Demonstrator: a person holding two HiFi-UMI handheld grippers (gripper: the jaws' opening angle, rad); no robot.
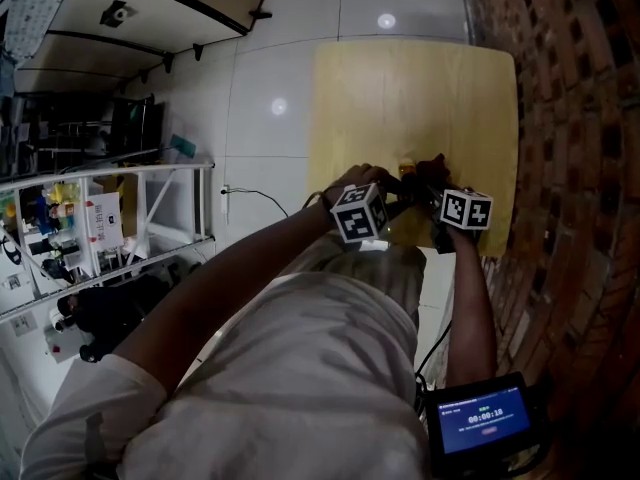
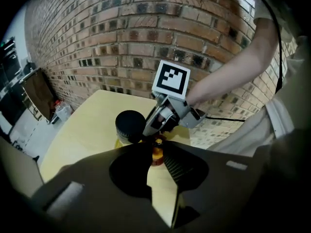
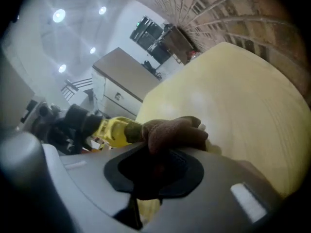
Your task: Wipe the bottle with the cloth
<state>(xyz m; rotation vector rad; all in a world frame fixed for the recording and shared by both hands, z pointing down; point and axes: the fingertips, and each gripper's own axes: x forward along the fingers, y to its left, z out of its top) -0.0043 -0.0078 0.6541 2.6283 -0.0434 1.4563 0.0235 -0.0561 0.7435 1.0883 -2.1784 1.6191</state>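
Table open beyond the bottle and cloth at its near edge; brick wall hems the right

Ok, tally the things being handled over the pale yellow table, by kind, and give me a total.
Hand-held two-jaw tools: 2 (left tool, right tool)
Yellow bottle with a black cap: 1
Brown cloth: 1
Total: 4
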